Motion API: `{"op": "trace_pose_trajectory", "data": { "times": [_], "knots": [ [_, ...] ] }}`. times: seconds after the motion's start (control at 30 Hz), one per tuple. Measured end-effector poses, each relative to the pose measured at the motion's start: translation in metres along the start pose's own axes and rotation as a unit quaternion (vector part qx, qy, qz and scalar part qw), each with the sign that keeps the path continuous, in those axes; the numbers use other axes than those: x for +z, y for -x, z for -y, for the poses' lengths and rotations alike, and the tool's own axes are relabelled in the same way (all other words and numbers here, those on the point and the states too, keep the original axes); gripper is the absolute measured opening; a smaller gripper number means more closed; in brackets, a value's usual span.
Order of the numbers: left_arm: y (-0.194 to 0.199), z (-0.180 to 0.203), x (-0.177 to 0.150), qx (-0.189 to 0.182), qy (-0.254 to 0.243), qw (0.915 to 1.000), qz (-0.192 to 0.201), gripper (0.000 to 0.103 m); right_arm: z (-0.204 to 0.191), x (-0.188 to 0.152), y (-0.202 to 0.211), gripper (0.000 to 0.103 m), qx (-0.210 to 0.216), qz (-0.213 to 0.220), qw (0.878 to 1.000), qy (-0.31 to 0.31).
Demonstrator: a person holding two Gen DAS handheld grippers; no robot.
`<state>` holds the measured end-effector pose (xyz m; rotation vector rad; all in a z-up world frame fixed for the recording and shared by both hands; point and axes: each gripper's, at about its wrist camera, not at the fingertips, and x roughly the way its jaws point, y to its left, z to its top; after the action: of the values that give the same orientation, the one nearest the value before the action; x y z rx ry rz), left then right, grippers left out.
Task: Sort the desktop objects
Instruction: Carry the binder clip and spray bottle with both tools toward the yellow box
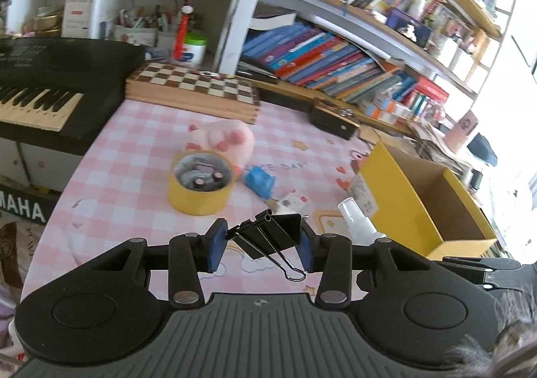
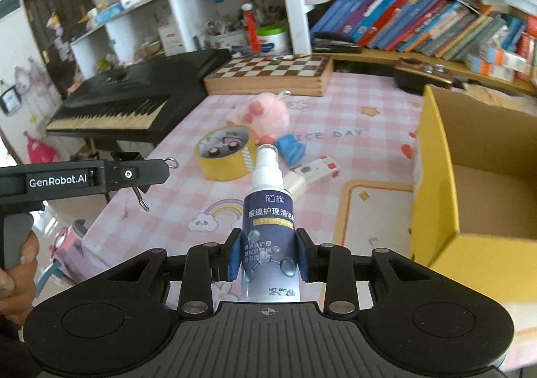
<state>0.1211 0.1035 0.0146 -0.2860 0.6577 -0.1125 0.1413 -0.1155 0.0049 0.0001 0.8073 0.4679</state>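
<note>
With binder clips (image 1: 268, 237) and spray bottle (image 2: 268, 233) pinched between the jaws, each is best lowered into the yellow box (image 2: 436, 176) before release.

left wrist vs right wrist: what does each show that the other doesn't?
Left wrist only: the left hand-held gripper pads closed on the black binder clips.

Right wrist only: the right hand-held gripper closed on the spray bottle, its label readable, plus the person's hand.

Both: yellow tape roll, pink plush toy, blue toy, yellow box, chessboard, keyboard.
</note>
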Motion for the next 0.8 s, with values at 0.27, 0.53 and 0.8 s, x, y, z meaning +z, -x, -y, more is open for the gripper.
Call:
{"op": "trace_pose_trajectory", "data": {
  "times": [0.27, 0.53, 0.8],
  "knots": [
    [0.008, 0.008, -0.007, -0.046, -0.025, 0.9986, -0.007, 0.04, -0.009, -0.021, 0.021, 0.033, -0.037, 0.009, 0.999, -0.024],
    [0.015, 0.015, -0.016, -0.084, -0.05, 0.9951, -0.017, 0.04, -0.017, -0.041, 0.039, 0.033, -0.067, 0.017, 0.996, -0.048],
    [0.02, 0.023, -0.031, -0.12, -0.077, 0.989, -0.041, 0.04, -0.02, -0.069, 0.054, 0.033, -0.097, 0.012, 0.991, -0.094]
  ]
}}
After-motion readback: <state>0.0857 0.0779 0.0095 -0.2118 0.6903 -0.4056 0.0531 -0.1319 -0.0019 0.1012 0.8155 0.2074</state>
